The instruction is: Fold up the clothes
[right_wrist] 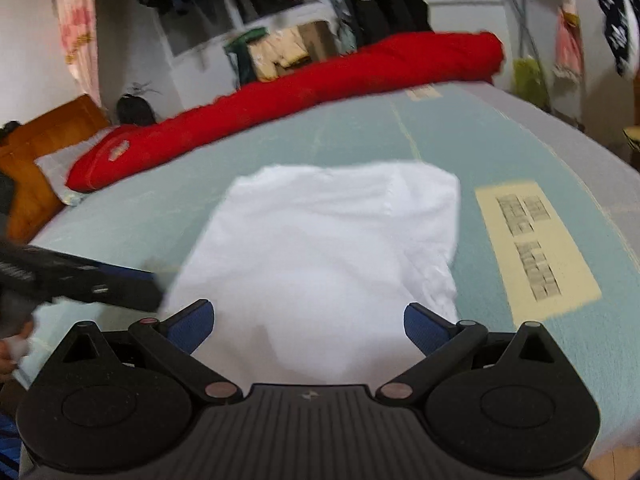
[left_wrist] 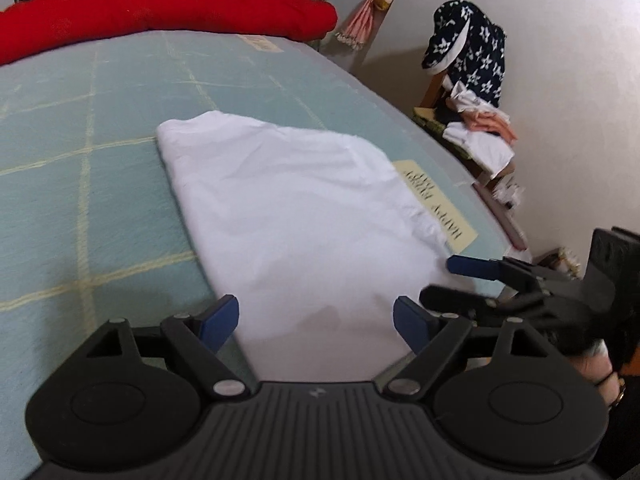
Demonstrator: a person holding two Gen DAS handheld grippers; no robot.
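Observation:
A white garment [left_wrist: 296, 208] lies folded flat on the light blue checked bed cover [left_wrist: 80, 160]; it also shows in the right wrist view [right_wrist: 320, 248]. My left gripper [left_wrist: 316, 324] is open and empty, over the garment's near edge. My right gripper [right_wrist: 308, 326] is open and empty, over the near edge too. In the left wrist view the right gripper's fingers [left_wrist: 472, 266] reach in from the right at the garment's near right corner. In the right wrist view the left gripper [right_wrist: 80, 276] enters from the left beside the garment.
A long red rolled blanket [right_wrist: 300, 92] lies along the far side of the bed. A cream printed label [right_wrist: 532, 248] sits on the cover right of the garment. A chair with piled clothes [left_wrist: 472, 120] stands beside the bed by the wall. Hanging clothes fill the back.

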